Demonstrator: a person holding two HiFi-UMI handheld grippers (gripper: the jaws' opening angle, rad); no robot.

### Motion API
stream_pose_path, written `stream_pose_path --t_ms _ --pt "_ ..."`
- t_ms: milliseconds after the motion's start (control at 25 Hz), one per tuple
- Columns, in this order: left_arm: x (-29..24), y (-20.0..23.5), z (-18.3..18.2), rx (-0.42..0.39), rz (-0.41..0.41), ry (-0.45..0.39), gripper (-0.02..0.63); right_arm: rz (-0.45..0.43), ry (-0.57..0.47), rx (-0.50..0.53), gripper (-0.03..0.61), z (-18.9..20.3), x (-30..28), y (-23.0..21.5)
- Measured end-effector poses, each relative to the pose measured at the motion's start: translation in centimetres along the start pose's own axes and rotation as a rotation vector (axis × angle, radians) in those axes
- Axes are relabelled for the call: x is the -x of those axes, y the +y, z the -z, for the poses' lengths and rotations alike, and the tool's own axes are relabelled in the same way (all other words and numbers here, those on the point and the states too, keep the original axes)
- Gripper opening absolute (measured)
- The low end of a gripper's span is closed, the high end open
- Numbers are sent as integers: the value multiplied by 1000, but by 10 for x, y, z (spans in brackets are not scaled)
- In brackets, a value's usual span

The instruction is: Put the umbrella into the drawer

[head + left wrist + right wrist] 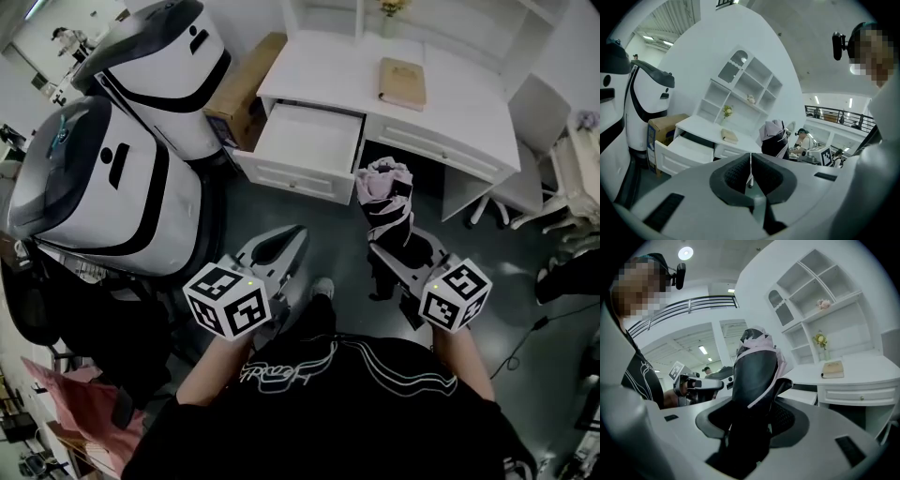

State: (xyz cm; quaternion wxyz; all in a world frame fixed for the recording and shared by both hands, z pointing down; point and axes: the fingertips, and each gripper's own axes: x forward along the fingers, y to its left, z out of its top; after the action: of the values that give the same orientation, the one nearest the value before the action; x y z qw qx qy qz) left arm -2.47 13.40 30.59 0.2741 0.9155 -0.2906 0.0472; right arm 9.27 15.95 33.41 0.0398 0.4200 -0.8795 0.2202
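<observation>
1. So, closest to the camera in the head view is the person's black shirt (328, 403) with white line print, both forearms reaching out from it.
2. Each hand carries a marker cube (228, 300), one on the left and one on the right.
3. The left gripper (295, 234) has its jaws pressed together. In the left gripper view (750, 164) the pads meet in a thin line with nothing in between.
4. The right gripper (384, 251) is clamped on the lower end of the umbrella (386, 202). The right gripper view (754, 418) shows the dark bundle filling the gap between the jaws.
5. The umbrella (754, 366) is folded, black with pink fabric bunched at the top, and stands roughly upright. It's over the dark floor (328, 225) in front of the desk, not in the drawer.
6. The drawer (291, 178) is pulled out on the left side of the white desk (459, 112), up and to the left of the umbrella in the head view and clear of it.
7. A tan book (403, 82) lies flat on the desktop.
8. A cardboard box (246, 89) sits on the floor by the desk's left end, next to two big white-and-black machines (141, 178).
9. Furthest back, a white shelf unit (740, 89) rises off the desk, with a small vase of flowers (820, 341) at its foot.
</observation>
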Motion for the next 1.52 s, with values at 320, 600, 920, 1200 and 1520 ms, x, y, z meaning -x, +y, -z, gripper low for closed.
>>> stream_pose_path --t_ms 320,600,920,1200,1520 --pt "-119 120 -81 13 -62 9 28 -38 48 21 222 -70 -119 -126" --pt "-155 183 -111 24 -83 14 28 -47 70 32 222 -96 -183 -170" --pt "-182 235 -114 53 -144 36 27 -74 124 23 222 -91 -244 -213" --pt "-203 280 -121 103 -199 53 28 -116 223 61 224 -80 -307 -247" --pt "-230 329 -132 173 -243 50 28 -167 389 176 222 -52 -379 -284"
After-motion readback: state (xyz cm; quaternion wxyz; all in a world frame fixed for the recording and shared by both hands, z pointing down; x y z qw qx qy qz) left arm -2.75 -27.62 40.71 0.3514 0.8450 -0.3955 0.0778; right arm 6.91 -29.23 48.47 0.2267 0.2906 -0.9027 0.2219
